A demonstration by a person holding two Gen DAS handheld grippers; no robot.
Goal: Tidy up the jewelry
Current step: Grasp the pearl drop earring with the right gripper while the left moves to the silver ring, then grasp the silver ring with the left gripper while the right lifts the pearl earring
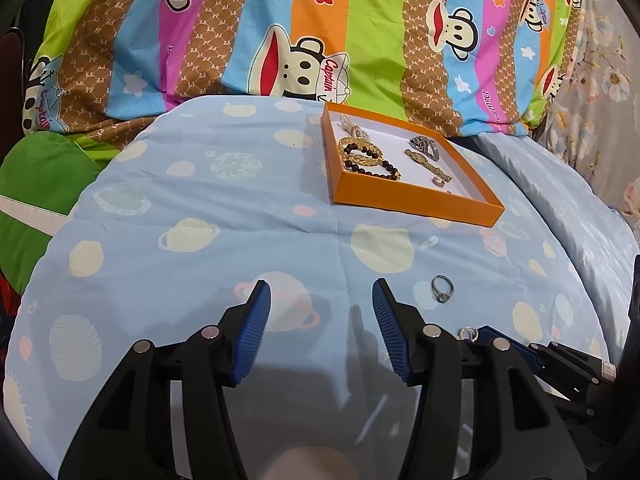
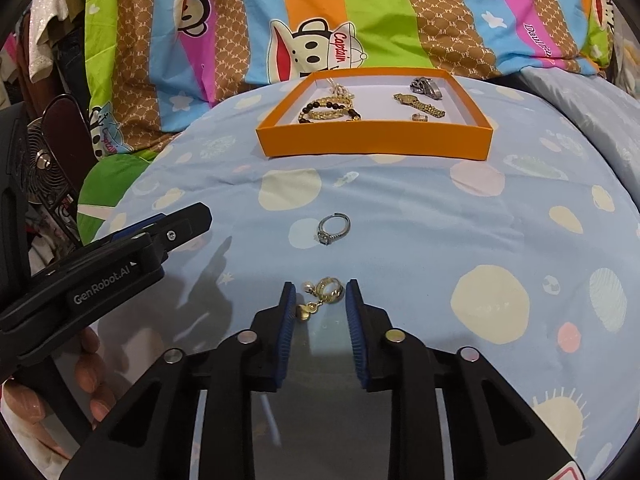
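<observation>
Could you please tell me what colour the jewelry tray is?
Orange tray, white inside; right wrist view.

Black claw point(image 2: 320, 292) frames, ribbed blue pads point(image 1: 256, 332).

Tray's point(image 1: 416, 200) small ring point(image 1: 438, 181) indistinct

Bright, even indoor light on the blue sheet point(image 1: 200, 208), colours vivid. Soft grey shadows fall just ahead of both grippers. Focus is crisp mid-frame; the fisheye bows the bed outward, and dark vignetted corners close in both views, edges slightly smeared.
</observation>
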